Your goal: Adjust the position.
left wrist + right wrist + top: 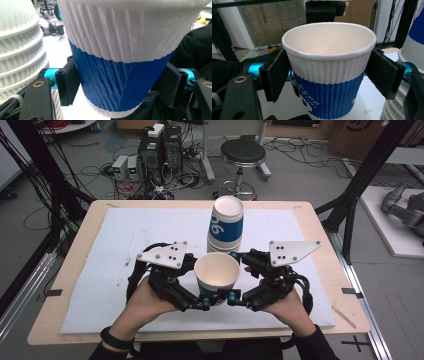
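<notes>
An upright white paper cup with a blue band point(217, 272) hangs just above the white foam board point(125, 250), near the table's front middle. My left gripper point(199, 286) comes at it from the left and is shut on its lower blue part point(117, 82), both pads point(67, 85) pressing the wall. From the right, my right gripper point(240, 281) is shut on the same cup point(329, 75) higher up, with its pads point(384, 75) just below the rim. The cup is empty inside. Right behind stands a stack of upside-down cups point(226, 225), which also looks close by point(20, 50) point(414, 37).
The foam board covers most of a wooden table point(325, 235). Black frame posts point(370, 170) rise at the right and left. On the floor beyond the far edge are a stool point(243, 155), computer boxes point(160, 150) and loose cables.
</notes>
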`<state>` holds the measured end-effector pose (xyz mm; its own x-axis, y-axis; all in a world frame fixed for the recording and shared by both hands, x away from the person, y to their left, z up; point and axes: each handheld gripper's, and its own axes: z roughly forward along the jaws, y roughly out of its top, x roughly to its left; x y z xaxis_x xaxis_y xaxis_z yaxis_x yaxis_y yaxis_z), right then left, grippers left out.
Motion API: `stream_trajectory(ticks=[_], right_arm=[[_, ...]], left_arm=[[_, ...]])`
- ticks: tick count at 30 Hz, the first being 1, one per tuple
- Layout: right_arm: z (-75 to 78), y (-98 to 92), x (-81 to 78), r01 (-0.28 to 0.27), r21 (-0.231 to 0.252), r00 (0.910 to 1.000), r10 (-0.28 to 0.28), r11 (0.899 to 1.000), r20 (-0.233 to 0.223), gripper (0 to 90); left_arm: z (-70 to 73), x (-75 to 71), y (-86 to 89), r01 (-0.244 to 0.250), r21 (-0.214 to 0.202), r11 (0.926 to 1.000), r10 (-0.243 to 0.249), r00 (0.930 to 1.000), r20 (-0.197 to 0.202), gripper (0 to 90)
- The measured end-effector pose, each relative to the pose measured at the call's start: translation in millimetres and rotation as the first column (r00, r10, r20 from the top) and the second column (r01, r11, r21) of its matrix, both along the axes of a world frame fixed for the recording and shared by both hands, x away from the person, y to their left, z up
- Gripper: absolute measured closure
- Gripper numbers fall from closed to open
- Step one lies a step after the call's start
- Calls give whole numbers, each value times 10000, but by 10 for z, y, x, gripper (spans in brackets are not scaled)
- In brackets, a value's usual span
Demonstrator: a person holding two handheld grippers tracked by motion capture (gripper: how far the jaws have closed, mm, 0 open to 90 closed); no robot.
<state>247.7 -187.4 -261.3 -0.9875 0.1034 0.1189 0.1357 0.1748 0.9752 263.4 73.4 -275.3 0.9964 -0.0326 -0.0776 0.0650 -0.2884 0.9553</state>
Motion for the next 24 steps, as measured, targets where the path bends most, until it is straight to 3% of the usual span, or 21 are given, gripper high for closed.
stream_trajectory(ticks=[4, 12, 15, 18, 24], right_arm=[[-15, 27, 3, -151, 32, 9998, 151, 9999, -146, 211], [-10, 22, -5, -171, 71, 9999, 171, 9998, 3, 232], [-3, 8, -5, -146, 28, 9999, 146, 9999, 62, 234], [5, -3, -8, -22, -64, 9999, 23, 10000, 134, 234], [-15, 56, -30, -56, -198, 9996, 62, 9998, 273, 234]], left_arm=[[-4, -5, -19, 109, 77, 9999, -109, 9999, -6, 280], [1, -11, -7, 127, 53, 9999, -127, 9999, 18, 264], [15, -2, 11, -73, -9, 10000, 73, 9998, -200, 204], [23, 1, 24, -206, -198, 9996, 198, 9989, -415, 203], [15, -11, -32, -82, -255, 9996, 67, 9982, -591, 188]])
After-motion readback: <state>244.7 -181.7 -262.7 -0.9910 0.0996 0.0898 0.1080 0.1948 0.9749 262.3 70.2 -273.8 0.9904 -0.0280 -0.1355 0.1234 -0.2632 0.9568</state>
